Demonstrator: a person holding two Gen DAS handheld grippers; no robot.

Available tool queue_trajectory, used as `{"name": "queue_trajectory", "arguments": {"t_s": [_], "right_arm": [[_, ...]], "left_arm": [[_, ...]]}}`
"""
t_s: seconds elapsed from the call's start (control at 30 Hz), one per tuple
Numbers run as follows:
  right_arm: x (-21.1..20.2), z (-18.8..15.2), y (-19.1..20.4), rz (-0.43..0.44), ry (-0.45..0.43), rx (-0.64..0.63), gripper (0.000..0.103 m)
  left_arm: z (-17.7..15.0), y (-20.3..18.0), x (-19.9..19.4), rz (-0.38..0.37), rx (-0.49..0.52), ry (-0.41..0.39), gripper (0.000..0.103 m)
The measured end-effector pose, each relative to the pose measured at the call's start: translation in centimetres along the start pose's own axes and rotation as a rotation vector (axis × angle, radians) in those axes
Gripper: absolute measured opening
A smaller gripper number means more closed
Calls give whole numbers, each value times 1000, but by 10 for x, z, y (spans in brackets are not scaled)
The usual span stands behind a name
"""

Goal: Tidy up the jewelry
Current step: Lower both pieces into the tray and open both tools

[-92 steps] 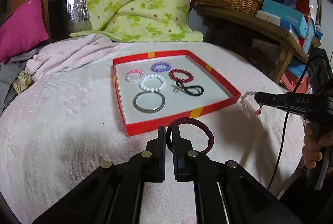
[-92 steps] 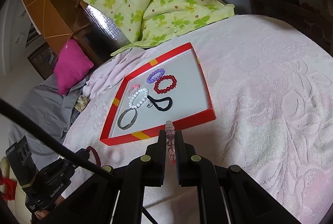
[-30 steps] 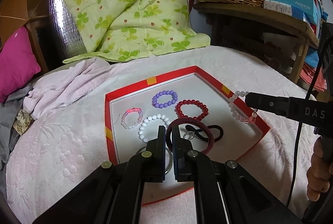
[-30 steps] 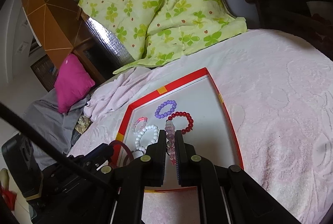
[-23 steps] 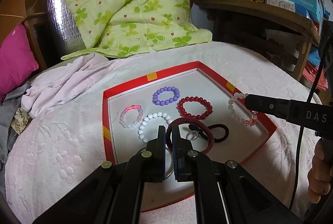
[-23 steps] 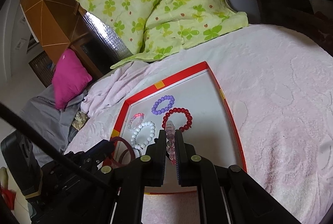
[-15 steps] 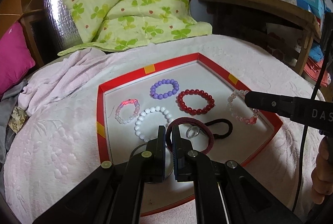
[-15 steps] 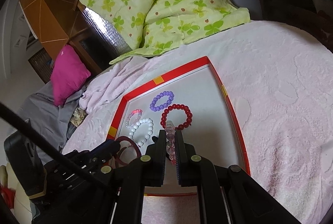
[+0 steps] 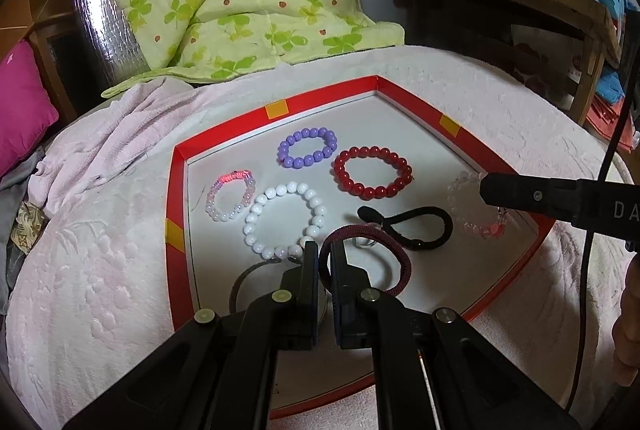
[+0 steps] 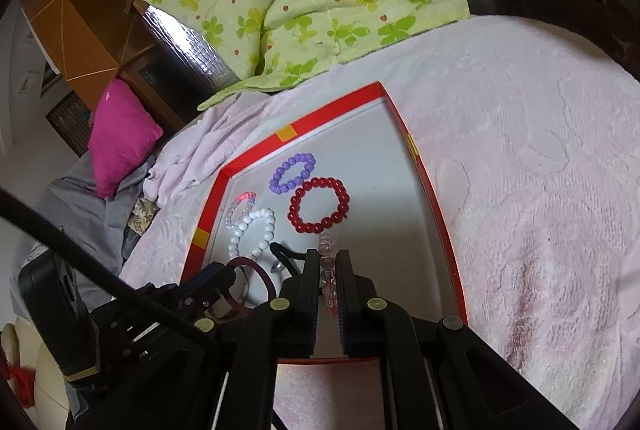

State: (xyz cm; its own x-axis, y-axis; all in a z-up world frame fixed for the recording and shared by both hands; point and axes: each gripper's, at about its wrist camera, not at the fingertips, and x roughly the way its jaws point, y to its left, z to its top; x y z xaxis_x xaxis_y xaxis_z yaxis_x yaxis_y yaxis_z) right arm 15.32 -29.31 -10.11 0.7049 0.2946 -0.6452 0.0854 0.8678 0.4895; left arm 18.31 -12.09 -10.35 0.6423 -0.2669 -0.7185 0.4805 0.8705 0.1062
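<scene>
From the left wrist view, the left gripper (image 9: 324, 258) is pinching a dark maroon hair band (image 9: 394, 258) between nearly closed fingers, holding it over the near middle of the red-rimmed tray (image 9: 178, 198). The loop is hanging to the right of the fingertips, overlapping a small silver ring (image 9: 365, 241) and sitting just near of the black hair tie (image 9: 416, 226). Farther in, a purple bead bracelet (image 9: 308, 147), a red bead bracelet (image 9: 374, 172), a white bead bracelet (image 9: 285, 219) and a small pink-and-clear bracelet (image 9: 230, 195) are lying apart on the white floor of the tray. At the right, the right gripper (image 9: 486, 186) is reaching in, clamped on a pale pink crystal bracelet (image 9: 472, 218) that is dangling over the tray's right side.

From the right wrist view, the right gripper (image 10: 327, 262) is closed on the pale pink crystal bracelet (image 10: 326, 250), whose beads are stacking up between its fingers just near of the red bead bracelet (image 10: 318, 206). The left gripper (image 10: 224, 276) is showing at the lower left, with the maroon band (image 10: 256, 270) curving from it.

Both pieces seem to be at the placing step. The next move probably calls for lowering each onto bare tray floor, clear of its neighbours, then opening the fingers.
</scene>
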Motion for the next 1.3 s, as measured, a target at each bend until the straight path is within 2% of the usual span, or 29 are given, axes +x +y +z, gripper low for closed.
{"name": "queue_trajectory", "arguments": {"t_s": [0.6, 0.97, 1.03, 1.07, 1.13, 1.2, 1.3], "right_arm": [[14, -2, -10, -39, 43, 28, 9], [18, -1, -16, -58, 62, 52, 12], [18, -1, -18, -64, 65, 60, 13], [17, 0, -18, -64, 64, 65, 17], [13, 1, -20, -64, 50, 72, 21], [9, 2, -20, -65, 35, 69, 21], [4, 3, -17, -65, 20, 56, 21]], "left_arm": [[-6, 0, 12, 2, -1, 55, 6], [-6, 1, 14, -12, -16, 74, 8], [-6, 1, 15, -16, -18, 80, 13], [-6, 1, 15, -18, -21, 83, 15], [-7, 1, 16, -17, -22, 85, 26], [-6, 1, 15, -17, -22, 82, 31], [-5, 2, 12, -16, -30, 74, 44]]}}
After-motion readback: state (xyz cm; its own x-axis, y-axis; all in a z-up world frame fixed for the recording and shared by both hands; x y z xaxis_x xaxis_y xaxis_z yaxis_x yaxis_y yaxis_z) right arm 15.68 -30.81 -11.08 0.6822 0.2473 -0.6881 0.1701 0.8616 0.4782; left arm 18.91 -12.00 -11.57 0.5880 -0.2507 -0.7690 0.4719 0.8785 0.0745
